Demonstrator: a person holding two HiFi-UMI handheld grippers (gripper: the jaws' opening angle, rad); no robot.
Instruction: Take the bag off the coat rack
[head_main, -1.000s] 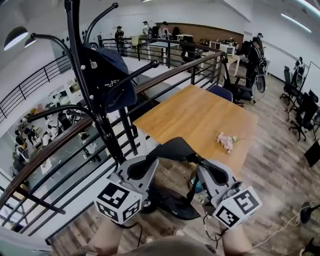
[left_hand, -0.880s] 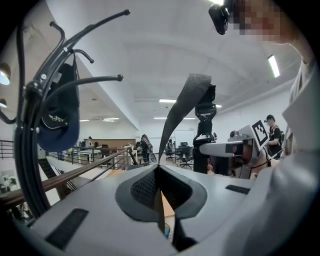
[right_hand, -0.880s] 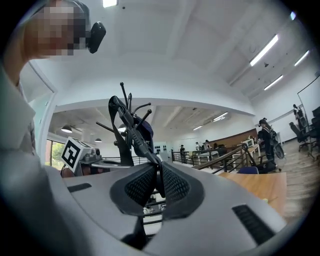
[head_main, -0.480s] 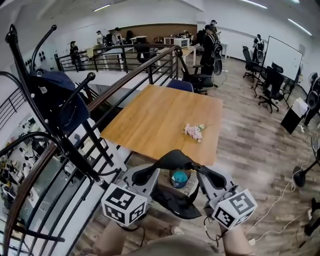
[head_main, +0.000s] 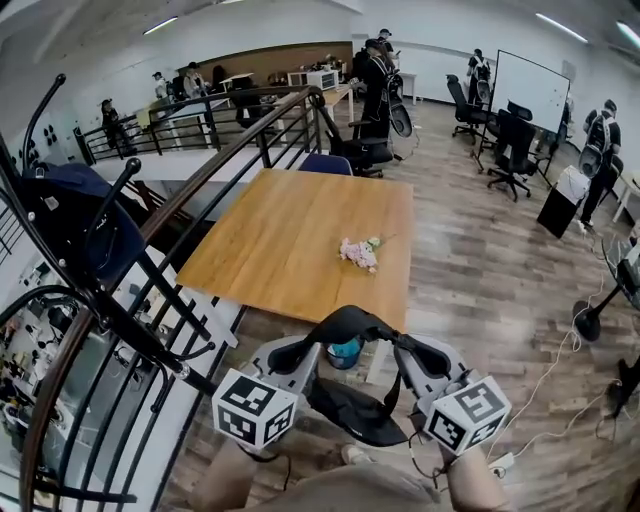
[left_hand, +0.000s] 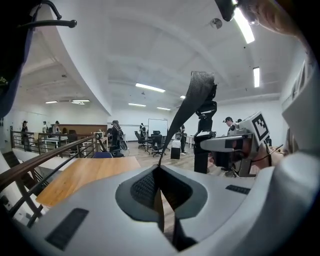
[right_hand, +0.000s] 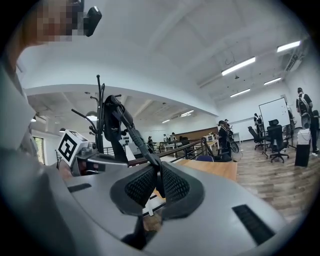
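Note:
A black bag (head_main: 356, 412) hangs by its strap (head_main: 345, 322) between my two grippers, low in the head view. My left gripper (head_main: 286, 354) is shut on the strap's left end, and the strap (left_hand: 188, 109) rises from its jaws in the left gripper view. On the strap's right end my right gripper (head_main: 427, 356) is shut too; the strap (right_hand: 131, 131) runs up-left from its pads. The black coat rack (head_main: 108, 300) stands at the left, apart from the bag. A navy cap-like item (head_main: 68, 215) still hangs on it.
A black railing (head_main: 215, 170) runs beside the rack, with a drop to a lower floor behind it. A wooden table (head_main: 290, 235) with a pink item (head_main: 357, 252) stands ahead. A blue cup (head_main: 345, 352) sits on the floor. Office chairs and people are far back.
The view has swung right: the coat rack has slid to the left edge and the table has come to the middle. Both grippers stay shut on the strap.

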